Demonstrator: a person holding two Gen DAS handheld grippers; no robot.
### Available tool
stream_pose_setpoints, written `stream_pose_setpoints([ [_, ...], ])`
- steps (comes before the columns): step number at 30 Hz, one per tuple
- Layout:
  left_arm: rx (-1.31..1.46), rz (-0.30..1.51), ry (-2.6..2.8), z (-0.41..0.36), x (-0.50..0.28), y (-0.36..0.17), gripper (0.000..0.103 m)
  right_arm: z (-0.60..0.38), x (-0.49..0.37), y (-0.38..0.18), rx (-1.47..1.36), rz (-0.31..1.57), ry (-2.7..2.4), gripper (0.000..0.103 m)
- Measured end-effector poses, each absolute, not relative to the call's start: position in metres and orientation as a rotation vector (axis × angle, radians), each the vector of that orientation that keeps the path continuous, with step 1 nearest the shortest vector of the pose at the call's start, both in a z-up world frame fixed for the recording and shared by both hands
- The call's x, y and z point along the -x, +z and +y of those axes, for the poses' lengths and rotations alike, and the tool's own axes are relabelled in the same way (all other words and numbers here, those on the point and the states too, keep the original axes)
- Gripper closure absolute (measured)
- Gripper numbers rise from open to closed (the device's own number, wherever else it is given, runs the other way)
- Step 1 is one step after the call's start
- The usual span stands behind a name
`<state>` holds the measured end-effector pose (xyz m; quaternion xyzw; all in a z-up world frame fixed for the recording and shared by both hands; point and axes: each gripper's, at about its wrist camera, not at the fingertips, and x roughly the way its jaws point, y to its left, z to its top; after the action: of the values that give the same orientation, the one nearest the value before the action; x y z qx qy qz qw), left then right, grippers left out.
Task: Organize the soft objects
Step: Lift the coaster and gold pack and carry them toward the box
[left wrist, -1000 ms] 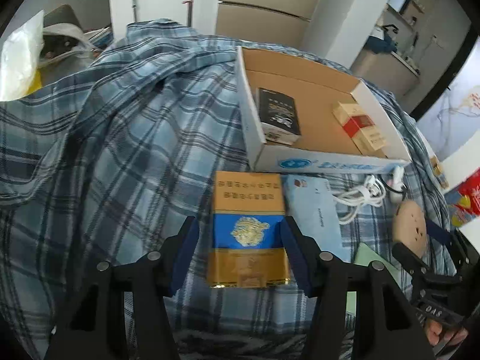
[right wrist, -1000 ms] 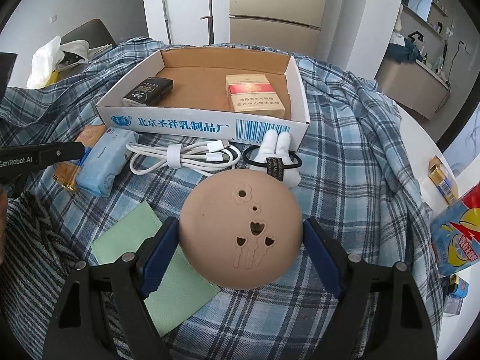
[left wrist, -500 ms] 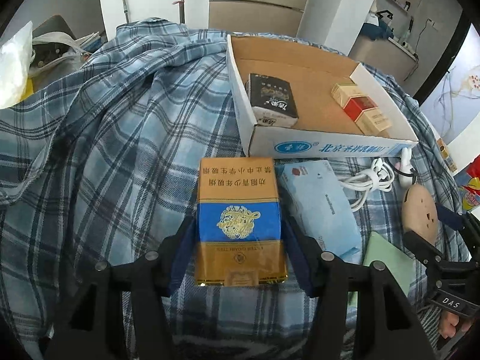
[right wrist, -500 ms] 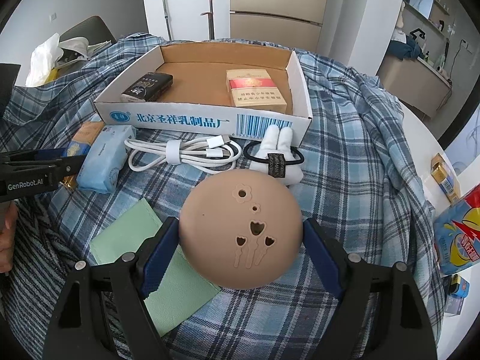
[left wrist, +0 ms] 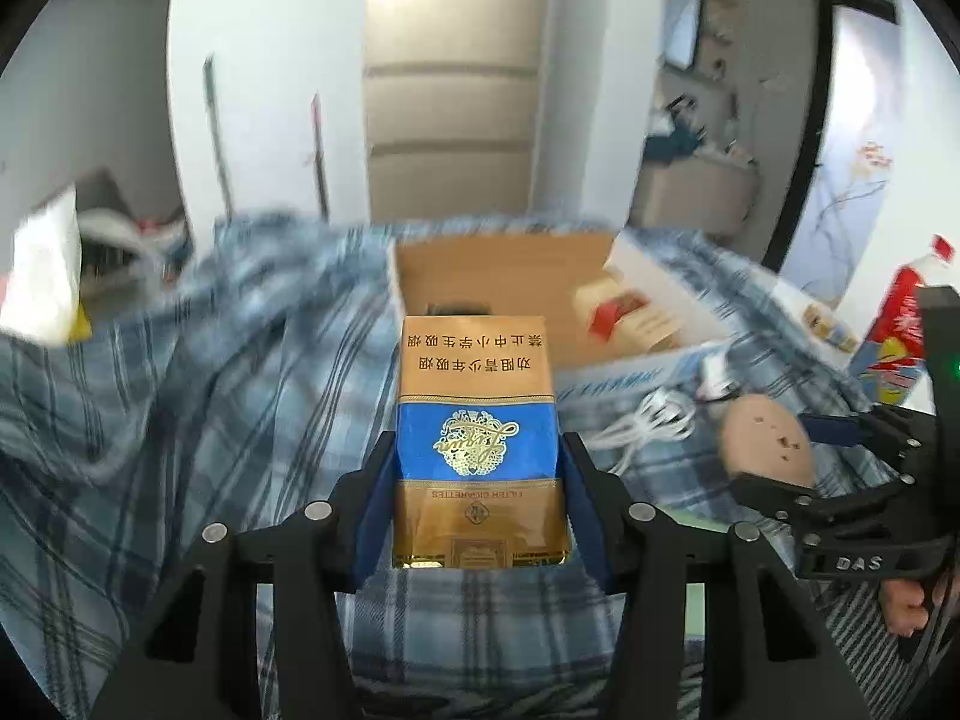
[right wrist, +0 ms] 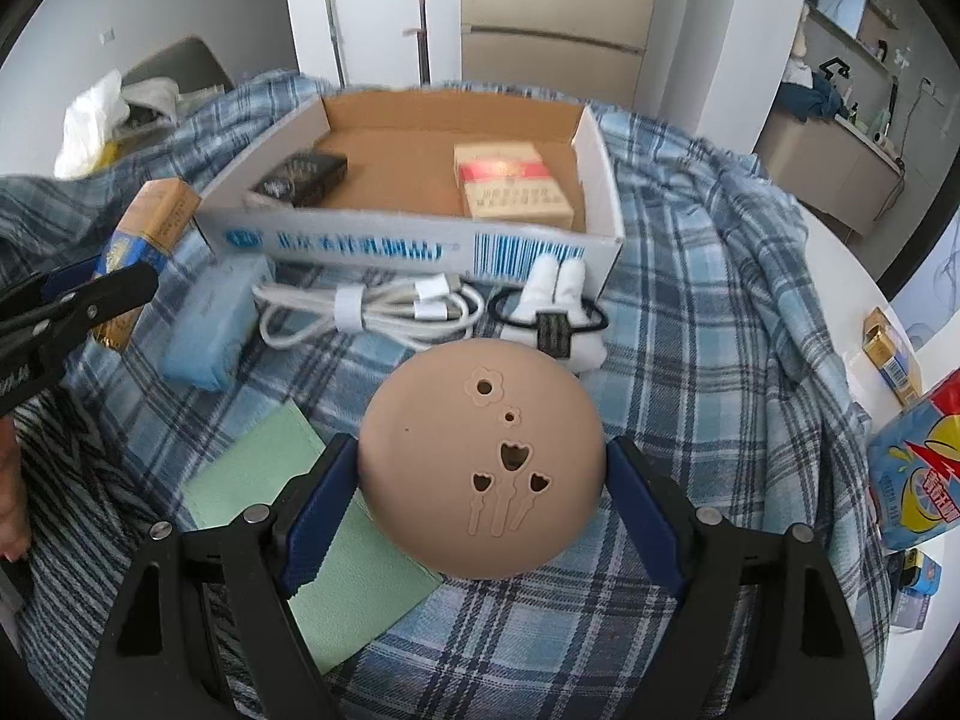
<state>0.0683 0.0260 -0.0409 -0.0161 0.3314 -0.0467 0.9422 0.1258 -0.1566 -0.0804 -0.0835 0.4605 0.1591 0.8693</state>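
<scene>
Pinching the gold pack [left wrist: 477,438], the left tool [left wrist: 477,501] likely carries it boxward [left wrist: 624,381], needing release inside; the right tool [right wrist: 480,504] clasps the tan puff [right wrist: 480,462].

Pack [left wrist: 477,438]: gold, blue band. Cloth [right wrist: 690,276]: blue-white plaid. Round case [right wrist: 480,468]: tan, flower cut-outs. Paper [right wrist: 300,510], lower left: pale green.

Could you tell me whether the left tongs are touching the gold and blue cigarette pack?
Touching. In the left wrist view the left tongs have just closed onto the cigarette pack; both blue pads press its sides, and it sits lifted off the plaid cloth.
</scene>
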Motion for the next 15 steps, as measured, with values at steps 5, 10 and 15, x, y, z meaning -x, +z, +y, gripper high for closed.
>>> stream_pose_setpoints([
  [5,-0.017,0.566,-0.119,0.014,-0.054,-0.029,0.048,-0.161,-0.126,-0.078,0.144,0.956,0.344,0.021],
  [10,-0.056,0.479,-0.106,0.007,-0.038,-0.020,0.048,-0.164,-0.118,-0.067,0.117,0.881,0.357,0.021],
  [15,-0.049,0.477,-0.098,0.008,-0.037,-0.020,0.048,-0.163,-0.118,-0.065,0.116,0.870,0.365,0.021],
])
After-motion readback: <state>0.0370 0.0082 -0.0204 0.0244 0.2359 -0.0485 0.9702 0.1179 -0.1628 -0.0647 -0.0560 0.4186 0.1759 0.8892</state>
